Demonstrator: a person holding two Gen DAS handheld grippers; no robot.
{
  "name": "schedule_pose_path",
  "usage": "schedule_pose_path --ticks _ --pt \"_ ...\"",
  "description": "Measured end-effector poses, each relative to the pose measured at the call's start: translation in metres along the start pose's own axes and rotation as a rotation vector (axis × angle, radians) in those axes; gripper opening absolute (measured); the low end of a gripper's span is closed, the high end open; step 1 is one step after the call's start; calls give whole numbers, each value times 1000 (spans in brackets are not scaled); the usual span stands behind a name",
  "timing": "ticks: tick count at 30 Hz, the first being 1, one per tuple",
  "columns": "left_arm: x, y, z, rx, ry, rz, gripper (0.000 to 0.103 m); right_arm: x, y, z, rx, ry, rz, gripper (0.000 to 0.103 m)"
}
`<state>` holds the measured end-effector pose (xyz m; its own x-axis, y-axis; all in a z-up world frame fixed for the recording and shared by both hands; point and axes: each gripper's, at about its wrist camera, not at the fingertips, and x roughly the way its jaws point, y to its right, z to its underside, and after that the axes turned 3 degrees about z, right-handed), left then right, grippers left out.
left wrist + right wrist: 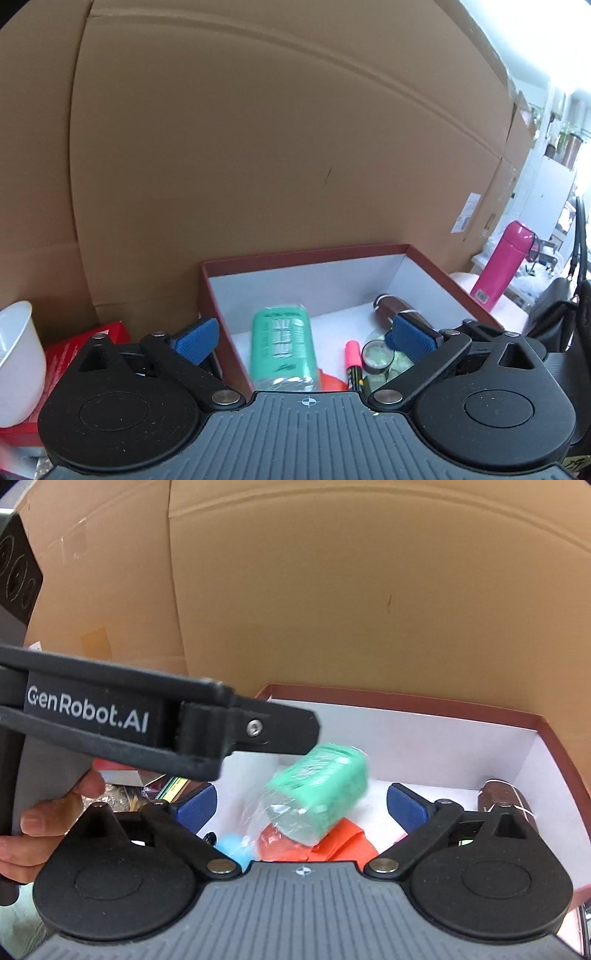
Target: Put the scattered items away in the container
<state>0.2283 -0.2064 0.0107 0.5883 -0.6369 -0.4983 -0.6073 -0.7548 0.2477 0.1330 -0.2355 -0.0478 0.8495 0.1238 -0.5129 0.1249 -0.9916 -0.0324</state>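
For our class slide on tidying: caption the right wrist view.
Open right hand-held gripper above the red box, green wrapped pack lying unheld inside.

Red box (436, 266), white inside, open-topped against cardboard. In it: green plastic-wrapped pack (282, 350) on orange item (347, 843), pink marker (353, 363), brown pouch (397, 308), small round tin (376, 356).
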Motion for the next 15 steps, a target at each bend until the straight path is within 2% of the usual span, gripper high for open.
schedule_pose_path --ticks 9,15 --pt "-16 2 6 2 -14 -28 103 -10 -9 9 6 12 23 101" --pt "-45 21 17 24 6 -102 103 -43 -9 18 33 71 83 103"
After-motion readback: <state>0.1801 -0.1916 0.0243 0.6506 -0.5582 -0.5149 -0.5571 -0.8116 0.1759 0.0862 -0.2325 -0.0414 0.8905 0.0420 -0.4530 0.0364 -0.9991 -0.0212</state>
